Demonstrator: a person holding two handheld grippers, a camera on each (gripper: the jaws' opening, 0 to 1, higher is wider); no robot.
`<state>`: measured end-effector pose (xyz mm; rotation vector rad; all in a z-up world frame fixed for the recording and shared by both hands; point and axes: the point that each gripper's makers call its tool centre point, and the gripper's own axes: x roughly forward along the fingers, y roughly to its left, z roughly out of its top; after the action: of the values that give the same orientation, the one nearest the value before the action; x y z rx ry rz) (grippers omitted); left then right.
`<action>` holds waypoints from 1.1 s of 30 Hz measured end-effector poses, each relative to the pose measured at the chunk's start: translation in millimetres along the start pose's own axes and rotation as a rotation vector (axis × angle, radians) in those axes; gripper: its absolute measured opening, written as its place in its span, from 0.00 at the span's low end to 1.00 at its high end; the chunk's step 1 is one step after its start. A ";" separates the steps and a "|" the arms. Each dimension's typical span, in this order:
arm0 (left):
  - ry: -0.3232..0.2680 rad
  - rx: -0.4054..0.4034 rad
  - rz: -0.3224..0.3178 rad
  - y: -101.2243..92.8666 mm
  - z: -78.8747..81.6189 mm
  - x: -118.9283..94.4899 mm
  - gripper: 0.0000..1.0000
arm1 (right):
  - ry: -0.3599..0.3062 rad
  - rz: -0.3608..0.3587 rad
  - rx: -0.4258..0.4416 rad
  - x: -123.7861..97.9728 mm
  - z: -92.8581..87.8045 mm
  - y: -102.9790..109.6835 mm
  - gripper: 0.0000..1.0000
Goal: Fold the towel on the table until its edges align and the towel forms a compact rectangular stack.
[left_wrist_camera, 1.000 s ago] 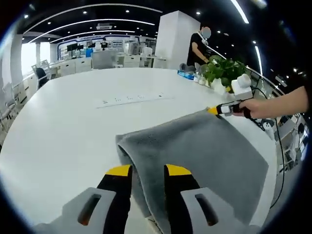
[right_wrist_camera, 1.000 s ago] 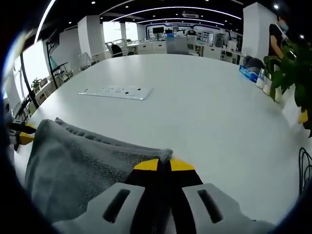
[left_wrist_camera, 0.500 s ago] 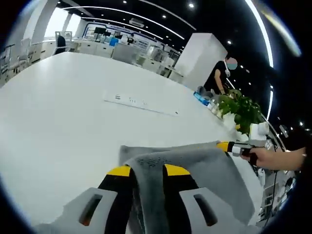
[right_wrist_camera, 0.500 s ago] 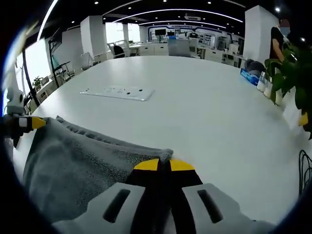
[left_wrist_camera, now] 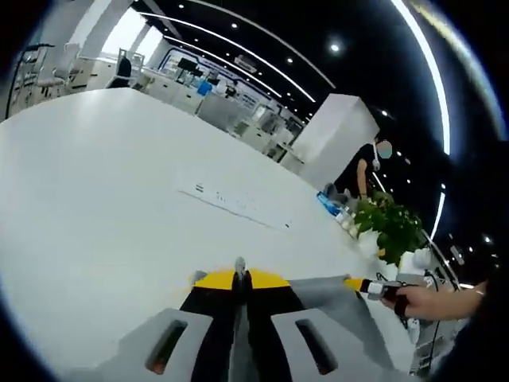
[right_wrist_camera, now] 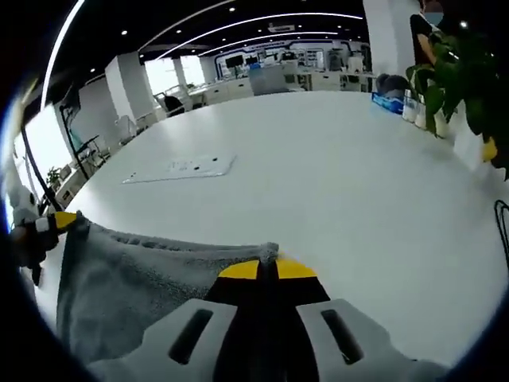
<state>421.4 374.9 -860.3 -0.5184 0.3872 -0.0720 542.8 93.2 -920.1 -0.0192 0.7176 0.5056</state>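
The grey towel (right_wrist_camera: 143,274) hangs stretched between both grippers above the white table (right_wrist_camera: 334,183). My right gripper (right_wrist_camera: 267,267) is shut on one top corner of it. My left gripper (right_wrist_camera: 62,220) appears at the left, pinching the other corner. In the left gripper view, my left gripper (left_wrist_camera: 241,279) is shut, with a thin sliver of the towel (left_wrist_camera: 322,293) sticking up between its jaws. My right gripper (left_wrist_camera: 367,286) comes in from the right, held by a hand (left_wrist_camera: 425,302).
A white power strip (right_wrist_camera: 180,166) (left_wrist_camera: 237,203) lies flat on the table beyond the towel. Potted plants (right_wrist_camera: 453,76) (left_wrist_camera: 390,227), bottles and a blue box (right_wrist_camera: 390,102) stand along the table's far right edge. A person (left_wrist_camera: 367,169) stands by a white pillar (left_wrist_camera: 334,139).
My left gripper has gone from open around the towel's fold to shut on its edge. Its view has tilted upward. The right gripper stays shut on its corner, slightly raised.
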 end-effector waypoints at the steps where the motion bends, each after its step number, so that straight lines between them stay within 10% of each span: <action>1: -0.017 0.017 -0.008 -1.3 3.1 -0.1 0.02 | -0.001 0.002 0.013 0.1 0.1 -0.7 0.02; 9: -0.048 0.119 0.052 9.4 3.6 -3.3 0.02 | -0.006 0.007 0.032 -0.1 -0.1 0.1 0.02; 18: 0.039 0.123 0.115 34.0 -20.0 6.8 0.03 | 0.000 0.008 0.022 -0.9 -0.4 1.6 0.02; 23: 0.162 0.206 0.261 60.3 -33.9 1.1 0.02 | -0.010 0.007 0.009 -1.2 -0.9 2.3 0.02; 33: 0.105 0.186 0.222 51.2 -21.0 -4.4 0.03 | -0.047 0.055 -0.033 1.1 1.9 3.1 0.03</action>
<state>407.8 410.2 -901.0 -0.2865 0.5328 0.0794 543.3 96.7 -918.8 -0.0187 0.6655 0.5687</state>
